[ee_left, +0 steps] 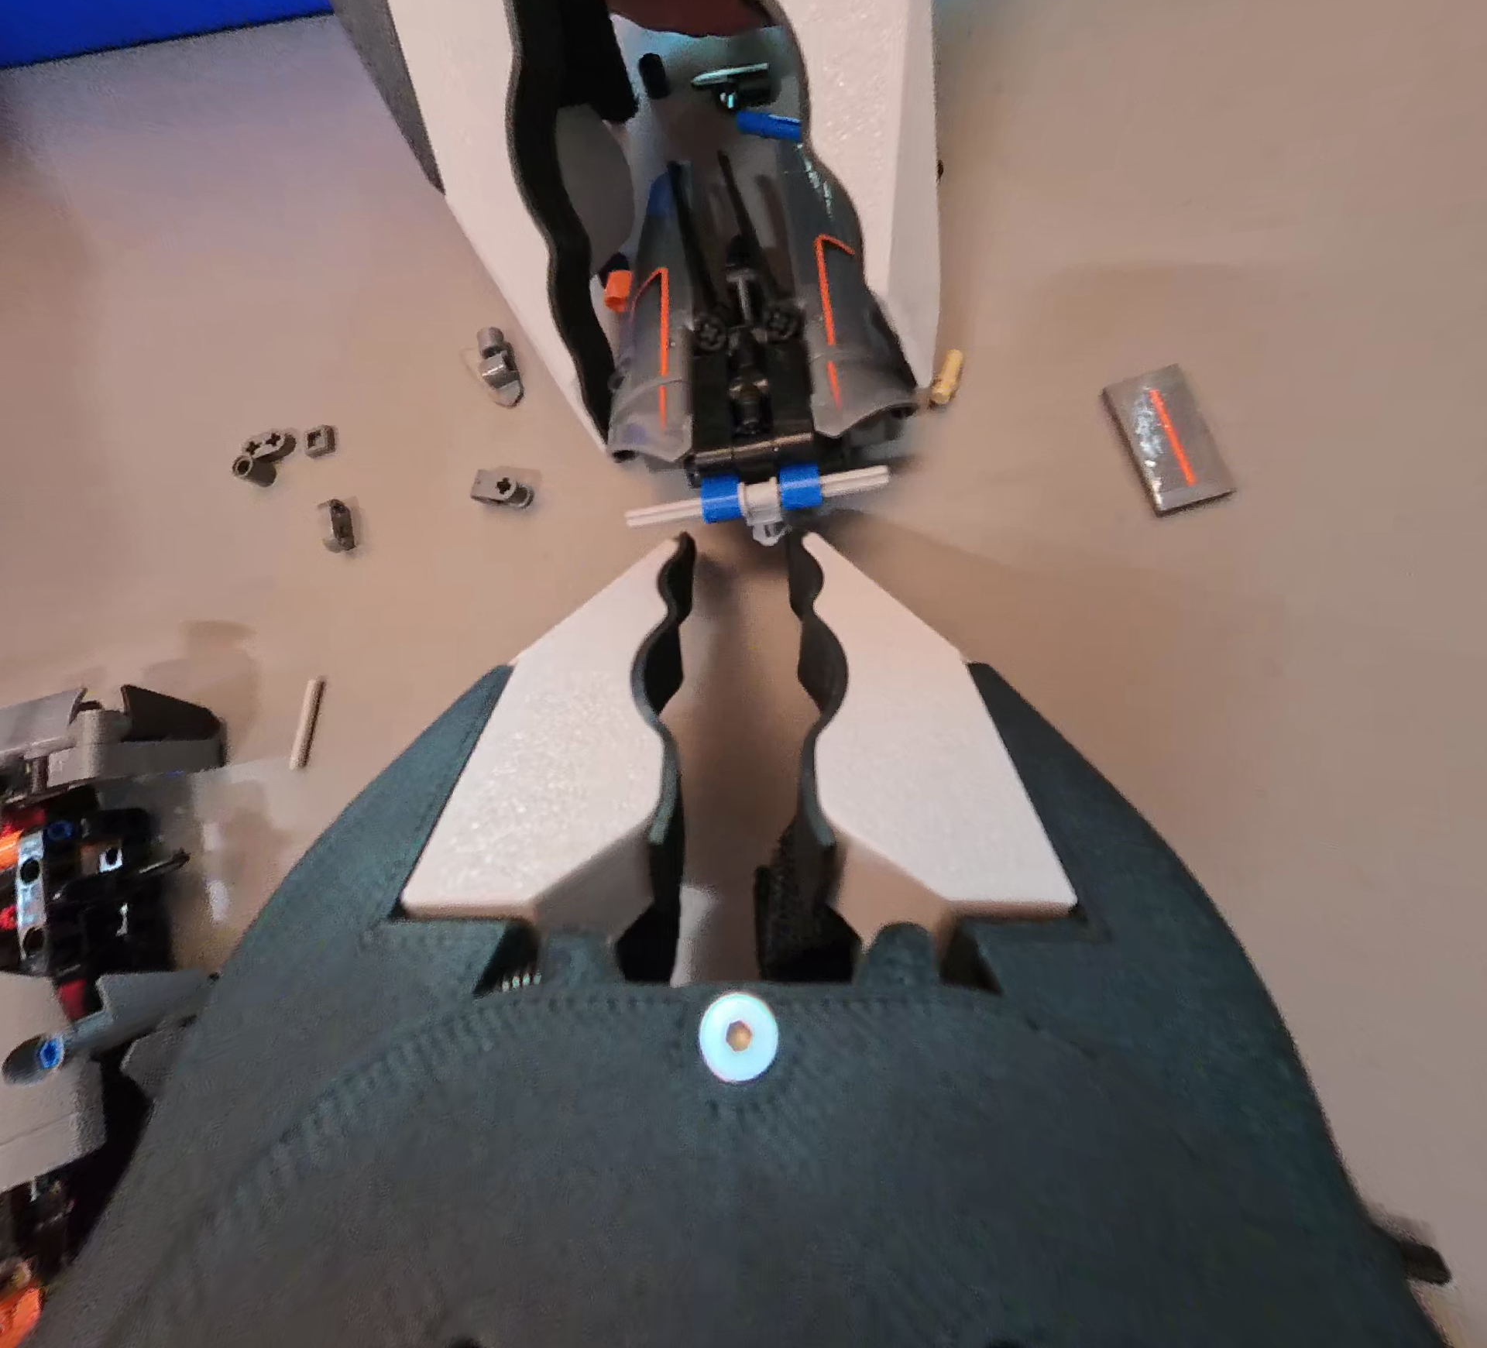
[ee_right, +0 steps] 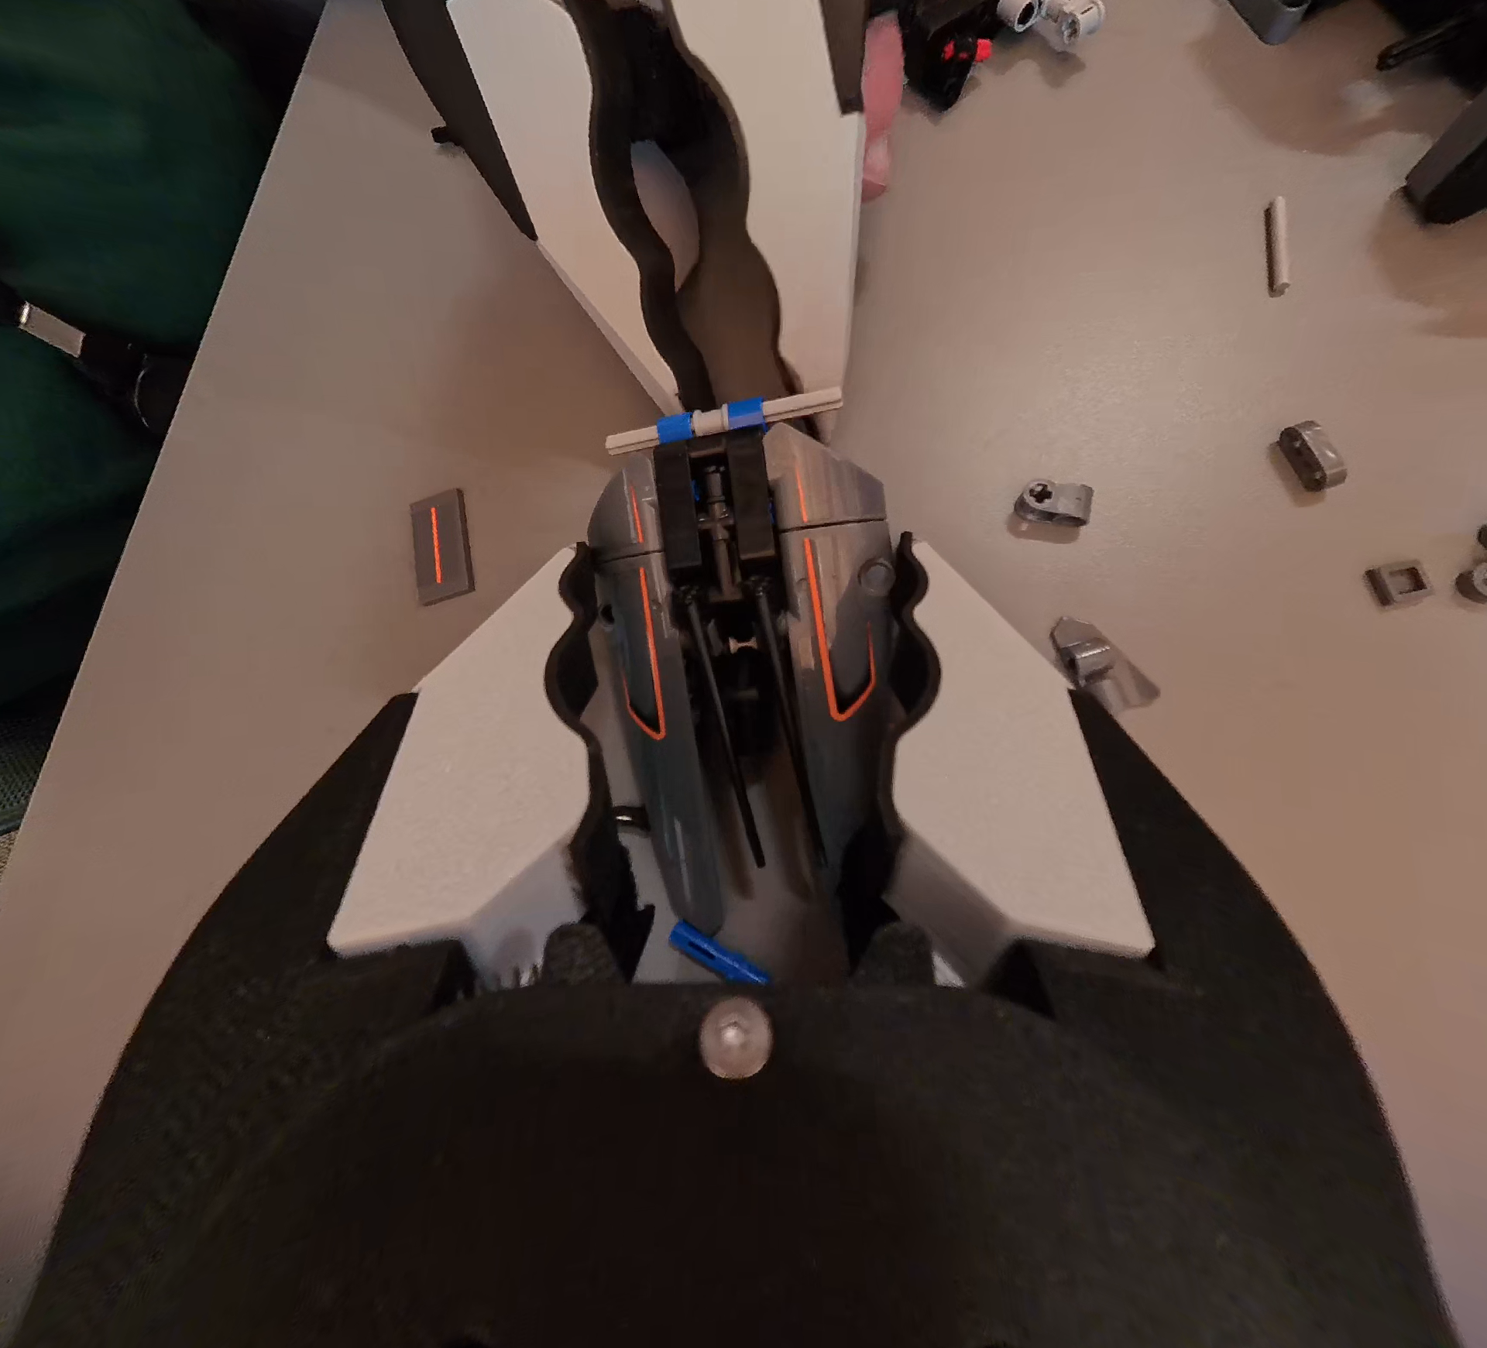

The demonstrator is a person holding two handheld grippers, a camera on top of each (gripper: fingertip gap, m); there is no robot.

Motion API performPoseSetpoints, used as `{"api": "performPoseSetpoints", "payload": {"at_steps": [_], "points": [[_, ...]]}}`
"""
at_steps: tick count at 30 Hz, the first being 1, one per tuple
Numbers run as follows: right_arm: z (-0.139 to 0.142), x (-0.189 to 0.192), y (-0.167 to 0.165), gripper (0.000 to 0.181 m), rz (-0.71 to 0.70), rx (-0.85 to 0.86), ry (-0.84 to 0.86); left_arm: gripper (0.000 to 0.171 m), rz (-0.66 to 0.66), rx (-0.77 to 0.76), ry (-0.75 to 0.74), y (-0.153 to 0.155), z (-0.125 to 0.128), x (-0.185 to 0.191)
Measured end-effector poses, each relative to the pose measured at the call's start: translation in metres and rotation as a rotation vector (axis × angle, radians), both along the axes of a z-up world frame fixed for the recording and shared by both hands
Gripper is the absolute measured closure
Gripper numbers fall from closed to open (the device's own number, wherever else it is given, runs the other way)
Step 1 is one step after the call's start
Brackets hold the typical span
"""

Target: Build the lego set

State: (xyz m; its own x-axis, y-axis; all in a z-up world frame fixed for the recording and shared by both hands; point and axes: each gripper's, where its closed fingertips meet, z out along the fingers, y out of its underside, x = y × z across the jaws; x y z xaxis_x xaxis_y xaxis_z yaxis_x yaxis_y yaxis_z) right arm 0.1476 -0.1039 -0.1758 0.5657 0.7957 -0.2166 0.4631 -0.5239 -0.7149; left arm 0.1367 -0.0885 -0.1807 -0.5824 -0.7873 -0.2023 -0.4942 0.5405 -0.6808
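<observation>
The grey model (ee_right: 728,666) is smooth plastic with a dull sheen and orange stripes, the hand-held gripper (ee_left: 740,545) has grainy white fingers (ee_left: 563,770) lined with matt black pads, and the worktop (ee_left: 1167,666) is smooth matt beige.

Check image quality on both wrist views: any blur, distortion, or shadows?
Left wrist view: strong wide-angle bulge, motion smear around the grey model and its blue-collared rod, left gripper sharper. Right wrist view: same bulge, right gripper body nearly black, soft shadows on the table.
</observation>
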Motion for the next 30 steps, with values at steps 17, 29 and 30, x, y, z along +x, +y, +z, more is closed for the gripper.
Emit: {"api": "performPoseSetpoints", "payload": {"at_steps": [17,29,30], "points": [[0.003,0.003,-0.003,0.106,-0.005,0.001,0.006,0.126,0.024,-0.029,-0.011,0.01,0.004,0.0],[0.017,0.009,0.001,0.104,-0.03,0.062,0.033,0.125,0.028,-0.041,-0.041,0.01,0.008,0.002],[0.018,0.01,0.001,0.103,-0.039,0.065,0.04,0.125,0.03,-0.042,-0.042,0.01,0.009,0.002]]}}
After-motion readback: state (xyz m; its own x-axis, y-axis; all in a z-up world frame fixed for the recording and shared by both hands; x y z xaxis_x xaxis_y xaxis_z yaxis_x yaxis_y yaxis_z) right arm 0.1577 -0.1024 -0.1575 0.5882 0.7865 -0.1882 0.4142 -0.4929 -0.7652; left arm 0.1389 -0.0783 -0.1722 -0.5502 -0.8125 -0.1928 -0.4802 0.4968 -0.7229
